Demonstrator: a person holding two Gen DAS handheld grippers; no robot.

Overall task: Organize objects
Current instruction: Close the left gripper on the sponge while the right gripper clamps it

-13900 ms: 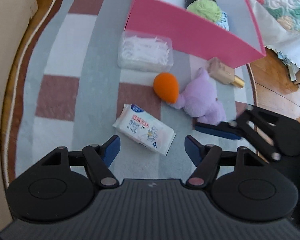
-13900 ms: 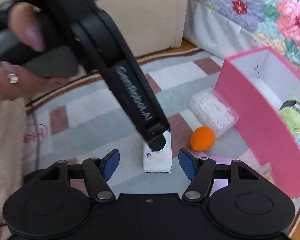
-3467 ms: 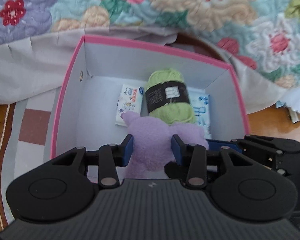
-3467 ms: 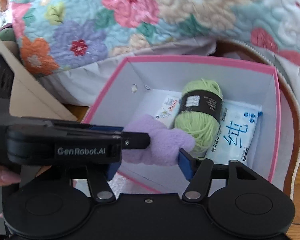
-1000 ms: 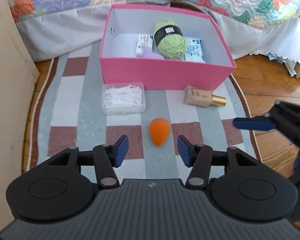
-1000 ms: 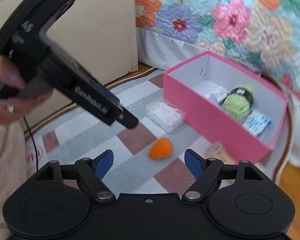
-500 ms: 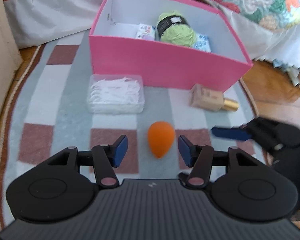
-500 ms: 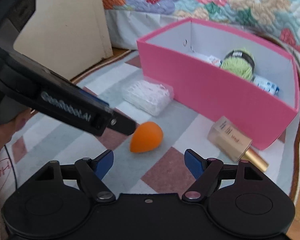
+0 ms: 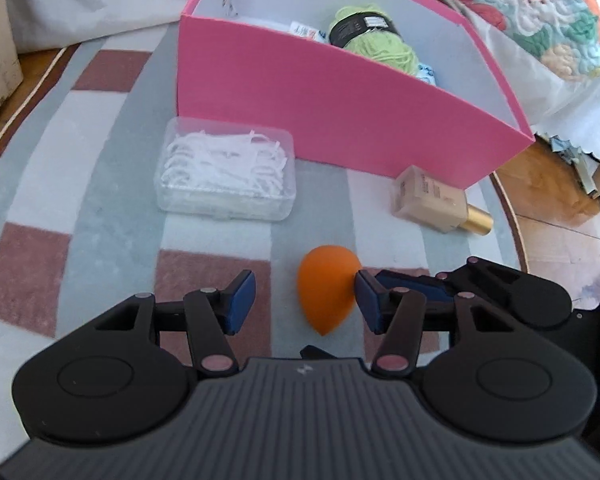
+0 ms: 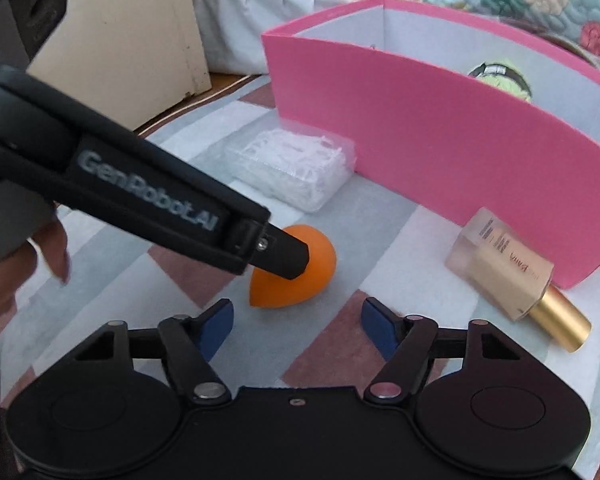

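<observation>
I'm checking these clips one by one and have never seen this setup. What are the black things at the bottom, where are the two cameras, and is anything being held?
No robot: a person holds a two-finger gripper in each hand, with a camera on each looking along its fingers. The left gripper has open jaws around an orange sponge on the striped rug; its right pad seems to touch it, no grip yet. The right gripper is open and empty; its jaws have just been closing. Nearby lie a clear box of floss picks and a beige bottle. The pink box holds green yarn.

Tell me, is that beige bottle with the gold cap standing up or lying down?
Lying down. The beige bottle with the gold cap rests on its side on the striped rug, cap pointing away from the pink box.
</observation>
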